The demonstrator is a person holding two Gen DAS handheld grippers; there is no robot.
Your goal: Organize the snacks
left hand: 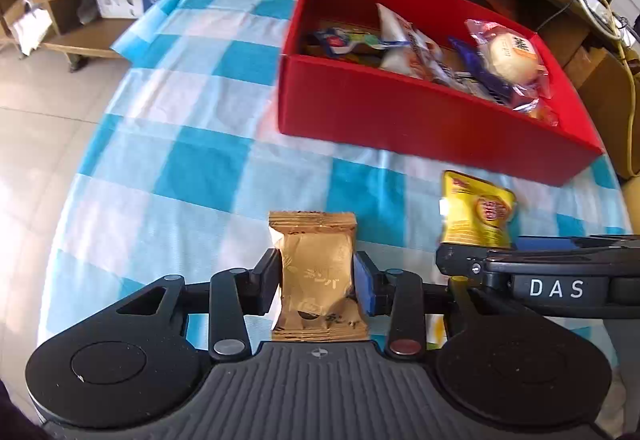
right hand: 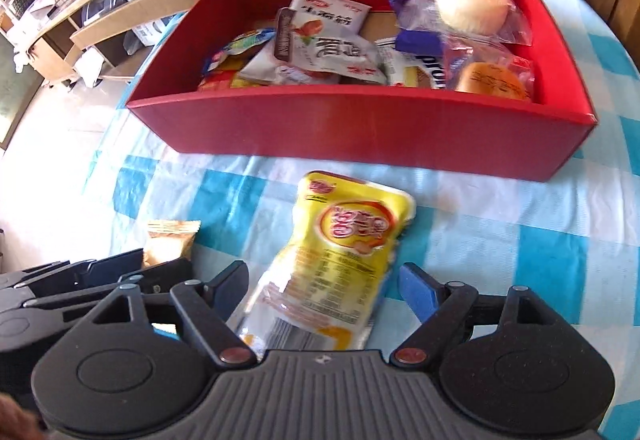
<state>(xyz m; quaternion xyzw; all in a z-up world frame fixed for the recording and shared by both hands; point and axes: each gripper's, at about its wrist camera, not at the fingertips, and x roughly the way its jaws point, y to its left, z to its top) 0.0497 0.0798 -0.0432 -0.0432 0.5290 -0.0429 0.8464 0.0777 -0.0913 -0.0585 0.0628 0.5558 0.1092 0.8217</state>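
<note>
Left wrist view: the left gripper (left hand: 316, 276) is pinching a gold-brown snack packet (left hand: 316, 272), pads pressing both sides of it, over the blue-and-white checked cloth (left hand: 192, 159). The red box (left hand: 400, 119) is sitting ahead and to the right, already holding several wrapped snacks. A yellow snack pouch (left hand: 476, 211) is lying on the cloth in front of the box, with the right gripper's black frame crossing just below it

Right wrist view: the right gripper (right hand: 324, 288) is standing spread, fingers either side of the yellow snack pouch (right hand: 340, 252) and not pressing it; the pouch is lying flat on the cloth, near the red box (right hand: 360, 127). The gold-brown snack packet (right hand: 170, 240) is showing at left

Judgement: pick-up stage for the last two loose snacks. Next, the right jaws are needing to close on the pouch, then both items are needing lifting over the box wall and releasing inside
</note>
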